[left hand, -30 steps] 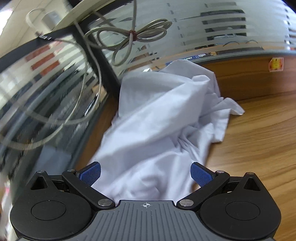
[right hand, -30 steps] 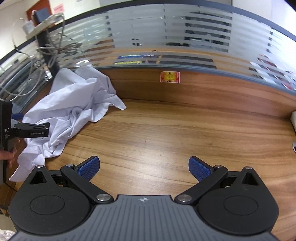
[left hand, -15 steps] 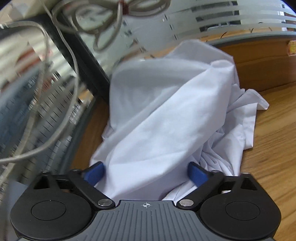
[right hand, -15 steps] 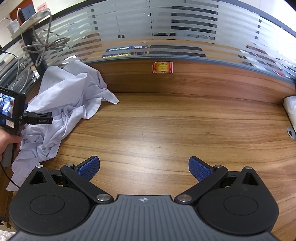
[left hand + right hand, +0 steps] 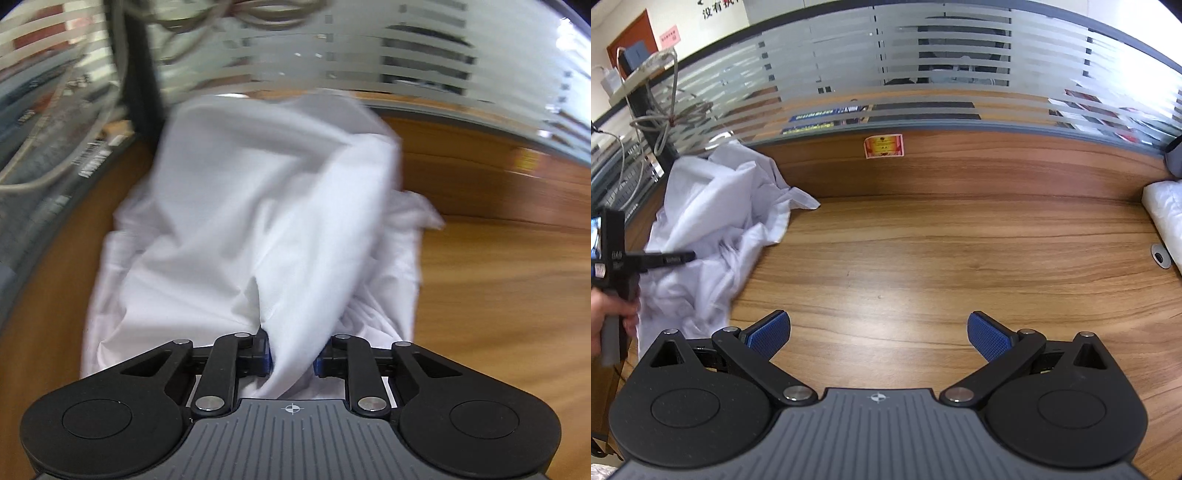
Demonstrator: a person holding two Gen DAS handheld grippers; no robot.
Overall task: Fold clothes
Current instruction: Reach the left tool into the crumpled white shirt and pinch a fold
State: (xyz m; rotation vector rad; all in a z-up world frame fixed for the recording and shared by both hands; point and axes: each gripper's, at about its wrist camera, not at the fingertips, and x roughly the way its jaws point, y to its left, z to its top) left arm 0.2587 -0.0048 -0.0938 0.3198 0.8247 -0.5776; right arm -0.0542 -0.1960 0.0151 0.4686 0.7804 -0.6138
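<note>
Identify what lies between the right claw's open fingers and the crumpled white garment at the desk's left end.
In the right wrist view, only bare wooden desk separates the right claw from the white garment; nothing stands on that stretch.

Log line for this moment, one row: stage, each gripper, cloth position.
stage: first grasp | left gripper: jaws closing on fold of white garment | right gripper: open, empty, over bare desk | garment: crumpled, desk's left end

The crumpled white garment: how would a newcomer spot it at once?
Find the wooden desk below the striped glass partition. In its left corner lies the white garment, heaped loose, unlike the neat white bundle at the right edge.
</note>
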